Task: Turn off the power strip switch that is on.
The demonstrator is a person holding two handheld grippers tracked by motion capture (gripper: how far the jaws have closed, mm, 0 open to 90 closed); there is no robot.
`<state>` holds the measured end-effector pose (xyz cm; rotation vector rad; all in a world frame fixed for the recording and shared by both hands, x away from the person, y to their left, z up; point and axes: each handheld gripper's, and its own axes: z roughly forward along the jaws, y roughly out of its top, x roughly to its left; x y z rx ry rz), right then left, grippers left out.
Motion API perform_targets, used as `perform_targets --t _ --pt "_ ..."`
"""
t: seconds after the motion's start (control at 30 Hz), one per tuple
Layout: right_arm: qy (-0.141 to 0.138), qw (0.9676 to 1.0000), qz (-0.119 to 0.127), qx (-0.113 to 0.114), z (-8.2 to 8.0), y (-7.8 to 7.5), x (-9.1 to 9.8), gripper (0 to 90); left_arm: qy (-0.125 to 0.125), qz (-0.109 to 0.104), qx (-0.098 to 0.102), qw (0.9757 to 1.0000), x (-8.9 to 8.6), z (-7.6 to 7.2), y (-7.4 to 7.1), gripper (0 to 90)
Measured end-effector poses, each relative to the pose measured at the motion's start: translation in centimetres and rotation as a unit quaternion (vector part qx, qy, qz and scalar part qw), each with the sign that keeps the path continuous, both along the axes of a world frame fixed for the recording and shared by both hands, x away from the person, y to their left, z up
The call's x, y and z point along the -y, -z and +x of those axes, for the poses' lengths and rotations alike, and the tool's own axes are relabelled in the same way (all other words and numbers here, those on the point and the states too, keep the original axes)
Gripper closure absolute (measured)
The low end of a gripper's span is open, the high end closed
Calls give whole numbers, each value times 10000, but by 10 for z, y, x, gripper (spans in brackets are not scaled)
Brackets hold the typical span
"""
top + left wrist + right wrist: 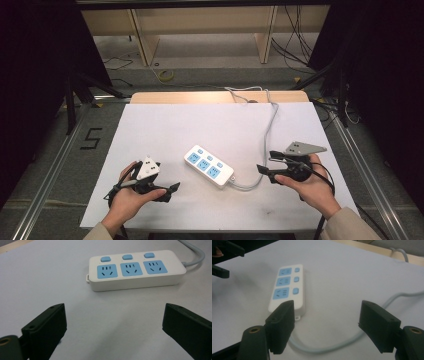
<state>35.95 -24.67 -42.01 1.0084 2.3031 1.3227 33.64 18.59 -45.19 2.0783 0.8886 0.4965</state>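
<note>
Your left gripper (170,189) and right gripper (265,162) rest near the table's front, jaws spread wide and empty. Between them lies the white plastic power strip with three blue sockets (208,166), angled on the white tabletop (165,125). Judging it the target, approach squarely across its narrow width, clear of its grey cable (272,117) trailing to the far edge.

Light falls evenly and softly from above on the white table (165,130), which looks bright, while both sides of the high view sink into darkness. Shadows are faint. The near jaws in both gripper views look slightly blurred and grainy.
</note>
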Motion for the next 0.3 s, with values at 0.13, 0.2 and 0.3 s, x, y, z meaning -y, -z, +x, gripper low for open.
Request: perform_targets --t 0.13,0.2,0.3 --pt "140 9999 14 -47 -12 6 13 285 10 19 6 10000 1 0 0 49" --pt "170 9998 40 -18 -15 8 16 280 -6 16 8 10000 0 0 0 49" --pt "220 9997 58 -13 -17 8 19 276 -25 9 -17 10000 0 1 0 49"
